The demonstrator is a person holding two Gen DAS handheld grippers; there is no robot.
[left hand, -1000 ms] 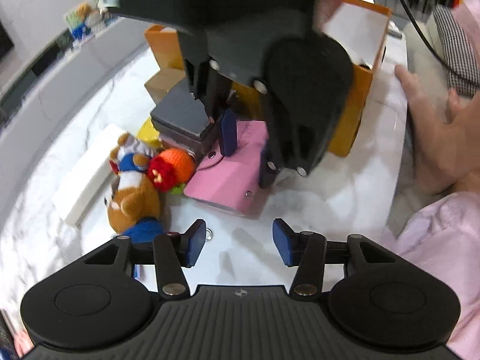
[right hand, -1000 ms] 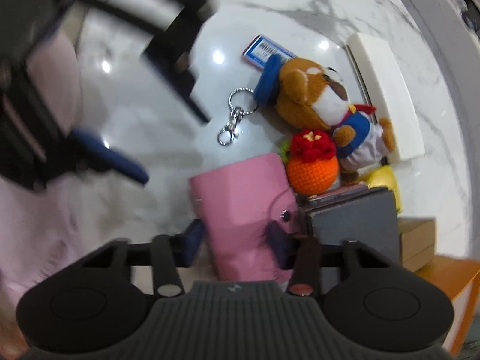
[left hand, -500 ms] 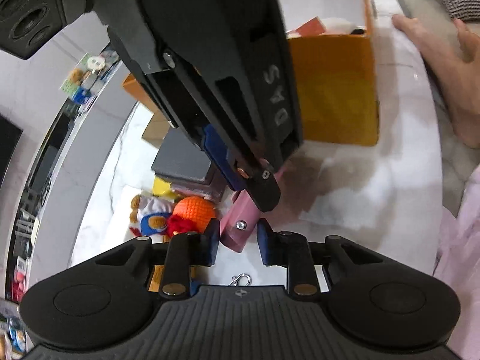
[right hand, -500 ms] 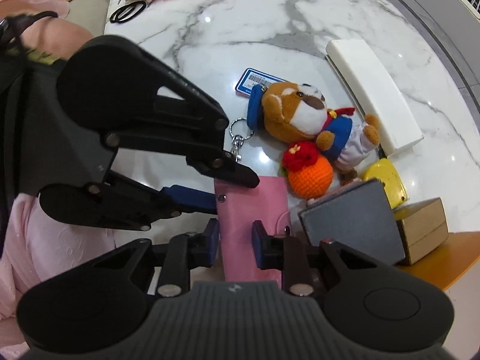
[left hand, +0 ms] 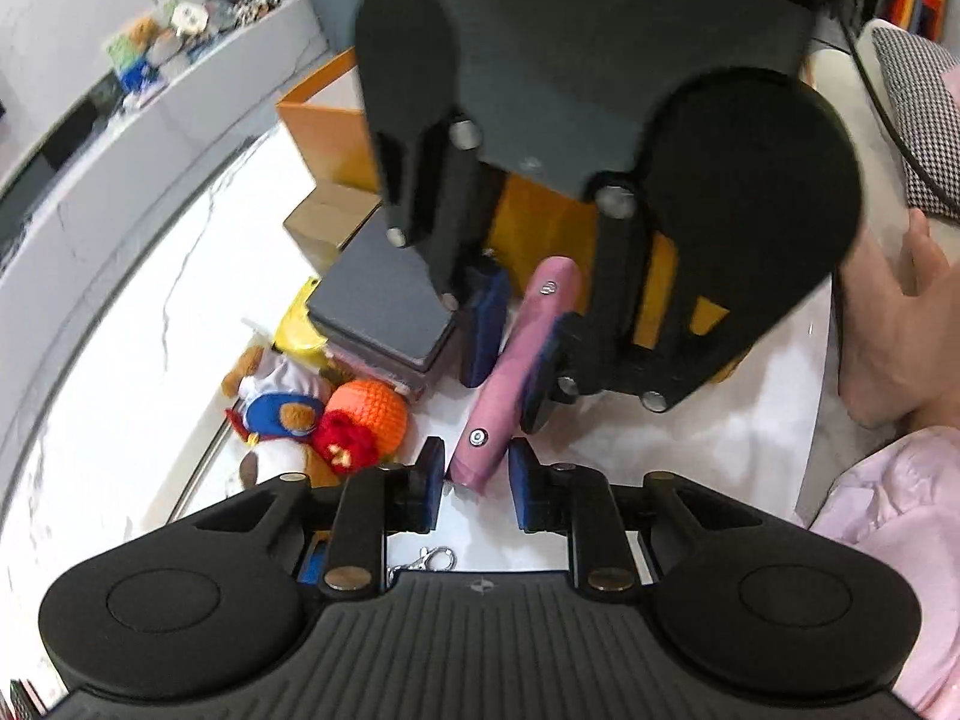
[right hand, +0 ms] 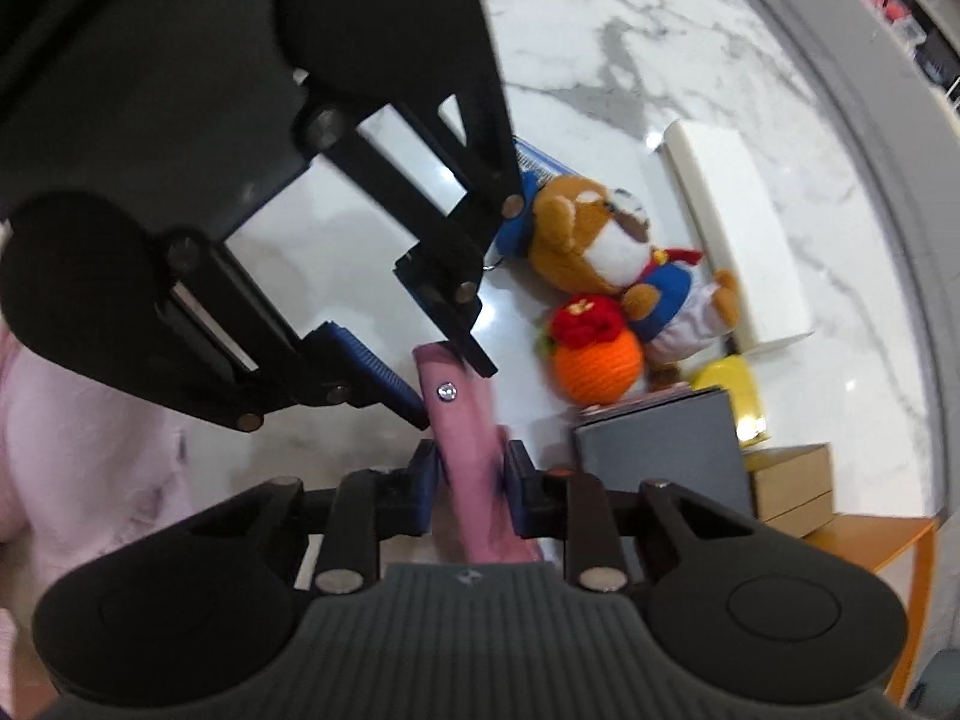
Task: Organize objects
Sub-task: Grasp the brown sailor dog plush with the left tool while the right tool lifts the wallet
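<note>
- Pink wallet [left hand: 521,360] is lifted off the desk [right hand: 690,60], held edge-on, long axis running straight from my right gripper [right hand: 470,483] to my left gripper [left hand: 475,483].
- Right fingers are closed down on the wallet's near end; pads press both faces in the right wrist view.
- Left fingers straddle the opposite end, the one with the snap. Narrow gap, pads just beside the faces; I can't tell if they actually touch.
- So the wallet lies dead ahead between both sets of fingers. Right has it; left is equally near but not clearly gripping.
- My judgement: the next move turns on that shared axis. If left closes, it closes across the thin faces, which is a good bite.
- Orange box [left hand: 327,135] stands behind the right gripper at the desk's far edge, likely the drop spot.
- Count on the desk: one plush bear [right hand: 606,252], one crochet orange [right hand: 594,360], one dark grey box [right hand: 660,456], one yellow item [right hand: 735,393], one small cardboard box [right hand: 792,489], one white slab [right hand: 738,228], one keyring clip [left hand: 429,558], one blue card [right hand: 537,159] mostly hidden.
</note>
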